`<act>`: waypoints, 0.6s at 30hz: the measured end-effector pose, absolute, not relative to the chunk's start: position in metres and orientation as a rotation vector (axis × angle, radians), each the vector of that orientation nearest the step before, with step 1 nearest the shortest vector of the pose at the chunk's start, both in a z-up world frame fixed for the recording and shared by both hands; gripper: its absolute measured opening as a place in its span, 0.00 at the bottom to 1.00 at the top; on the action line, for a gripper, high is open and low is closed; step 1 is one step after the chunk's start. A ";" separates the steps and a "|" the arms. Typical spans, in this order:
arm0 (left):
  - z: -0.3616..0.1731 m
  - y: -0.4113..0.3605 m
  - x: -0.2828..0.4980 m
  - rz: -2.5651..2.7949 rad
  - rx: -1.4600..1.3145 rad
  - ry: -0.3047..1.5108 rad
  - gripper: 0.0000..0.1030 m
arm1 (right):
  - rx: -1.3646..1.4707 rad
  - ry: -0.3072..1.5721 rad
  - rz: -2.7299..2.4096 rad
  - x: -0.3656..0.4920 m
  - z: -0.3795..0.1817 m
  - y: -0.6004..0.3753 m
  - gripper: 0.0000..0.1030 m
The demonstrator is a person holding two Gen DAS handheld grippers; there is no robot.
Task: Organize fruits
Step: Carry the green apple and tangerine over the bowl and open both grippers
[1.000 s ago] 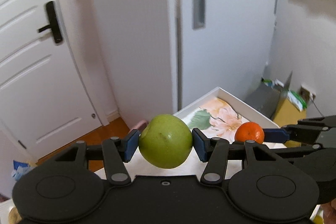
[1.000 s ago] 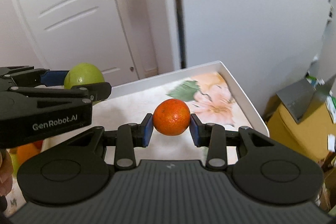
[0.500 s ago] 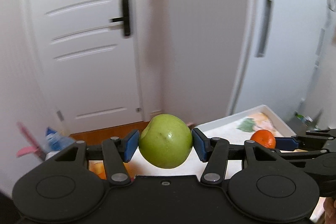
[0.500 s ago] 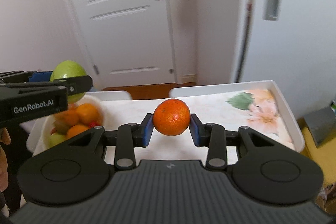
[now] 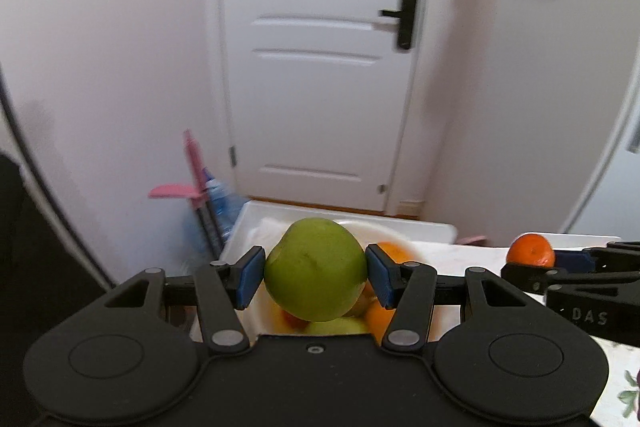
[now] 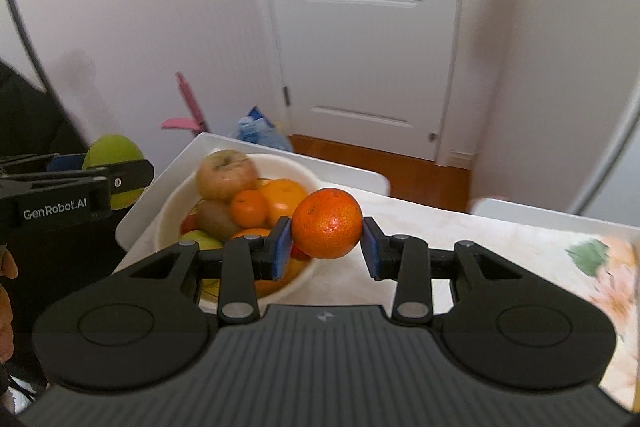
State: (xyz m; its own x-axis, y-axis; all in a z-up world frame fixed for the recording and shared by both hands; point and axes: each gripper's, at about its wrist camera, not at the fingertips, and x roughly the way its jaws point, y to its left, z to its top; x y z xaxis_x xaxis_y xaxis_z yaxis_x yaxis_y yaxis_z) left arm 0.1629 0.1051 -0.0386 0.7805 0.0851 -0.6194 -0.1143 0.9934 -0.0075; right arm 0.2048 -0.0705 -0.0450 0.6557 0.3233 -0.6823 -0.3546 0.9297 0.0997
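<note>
My left gripper pinches a green apple between its blue pads, held in the air above the white bowl of fruit. My right gripper is clamped on an orange tangerine, lifted over the tablecloth just beside the bowl's rim. The bowl sits at the table's left end, heaped with oranges, a kiwi and a yellowish apple.
</note>
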 end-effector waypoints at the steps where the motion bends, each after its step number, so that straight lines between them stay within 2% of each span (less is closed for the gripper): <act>1: -0.042 0.110 0.165 0.119 -0.048 0.675 0.57 | -0.047 0.769 0.395 0.209 -0.048 -0.065 0.50; 18: -0.105 0.135 0.200 0.112 -0.036 0.796 0.58 | -0.056 0.810 0.387 0.239 -0.082 -0.040 0.50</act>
State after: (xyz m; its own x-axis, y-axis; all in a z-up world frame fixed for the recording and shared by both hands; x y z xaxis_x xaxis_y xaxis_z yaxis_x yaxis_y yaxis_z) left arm 0.2001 0.1346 -0.1051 0.6941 0.0867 -0.7146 -0.1135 0.9935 0.0103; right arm 0.2386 -0.0402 -0.0819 0.6236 0.3153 -0.7153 -0.3580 0.9287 0.0973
